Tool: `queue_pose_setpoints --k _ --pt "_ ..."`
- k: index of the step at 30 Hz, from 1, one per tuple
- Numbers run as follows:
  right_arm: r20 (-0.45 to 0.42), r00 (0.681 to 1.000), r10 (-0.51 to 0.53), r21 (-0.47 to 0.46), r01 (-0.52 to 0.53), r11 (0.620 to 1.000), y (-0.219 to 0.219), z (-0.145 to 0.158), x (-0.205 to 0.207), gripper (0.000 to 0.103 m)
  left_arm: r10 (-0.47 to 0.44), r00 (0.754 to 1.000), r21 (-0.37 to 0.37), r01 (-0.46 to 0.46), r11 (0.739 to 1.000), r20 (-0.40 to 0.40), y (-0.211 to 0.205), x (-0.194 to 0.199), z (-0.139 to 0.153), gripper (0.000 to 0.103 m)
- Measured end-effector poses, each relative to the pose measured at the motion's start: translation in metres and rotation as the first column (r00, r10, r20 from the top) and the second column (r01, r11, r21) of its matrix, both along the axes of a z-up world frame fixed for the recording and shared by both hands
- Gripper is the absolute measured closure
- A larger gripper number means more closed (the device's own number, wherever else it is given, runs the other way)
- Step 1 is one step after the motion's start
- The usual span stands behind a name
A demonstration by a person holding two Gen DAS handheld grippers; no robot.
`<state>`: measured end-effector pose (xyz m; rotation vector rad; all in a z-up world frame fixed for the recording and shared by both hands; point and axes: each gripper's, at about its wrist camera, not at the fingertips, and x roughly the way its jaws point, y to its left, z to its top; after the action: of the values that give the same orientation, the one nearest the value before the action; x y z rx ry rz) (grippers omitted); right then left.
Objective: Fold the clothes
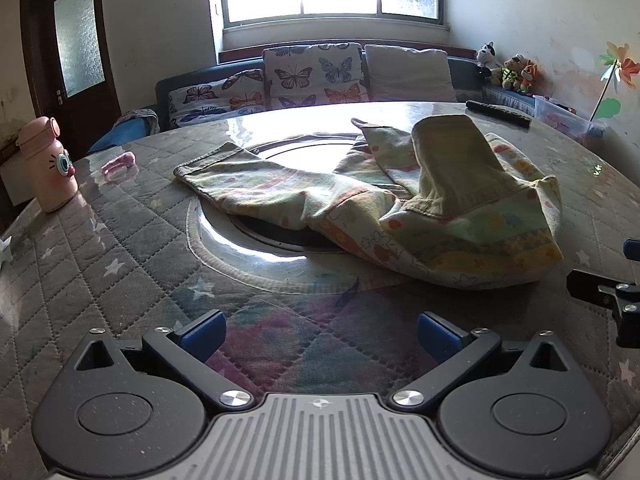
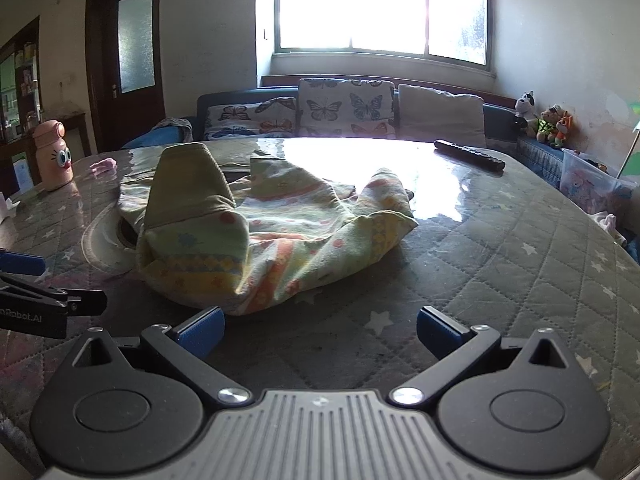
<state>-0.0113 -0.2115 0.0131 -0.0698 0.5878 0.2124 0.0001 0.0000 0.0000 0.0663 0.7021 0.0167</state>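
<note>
Garment: small patterned kids' pants, yellow-green with orange and blue prints, lying crumpled on the surface, unfolded. One leg stretches out flat to the left in the left wrist view, the other bunches up toward the far side, and the plain olive lining of the waist part is flipped up on top.
Surface: round table with a grey quilted star cover under a clear glossy sheet; the pants partly cover a round glass disc in the middle.
Left gripper: hovering low over the near edge of the surface, fingers spread wide, nothing between them, not touching the cloth. It's also visible at the left edge of the right wrist view.
Right gripper: same deal, fingers spread fully apart and empty, the pants' near hem just ahead of the left blue pad, no contact that I can see.
Other stuff on the surface: pink bottle with cartoon eyes off to the left, a small pink thing near it, black remote on the far right side.
Background: sofa with butterfly cushions under a bright window, a few plush toys on the right end.
</note>
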Motion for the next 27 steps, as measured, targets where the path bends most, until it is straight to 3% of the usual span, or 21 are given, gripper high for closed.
queue_pose_setpoints --k 27 --pt "-0.022 0.999 -0.024 0.002 0.024 1.000 0.027 0.001 -0.017 0.000 -0.038 0.999 0.014 0.039 0.999 -0.010 -0.011 -0.009 0.003 0.000"
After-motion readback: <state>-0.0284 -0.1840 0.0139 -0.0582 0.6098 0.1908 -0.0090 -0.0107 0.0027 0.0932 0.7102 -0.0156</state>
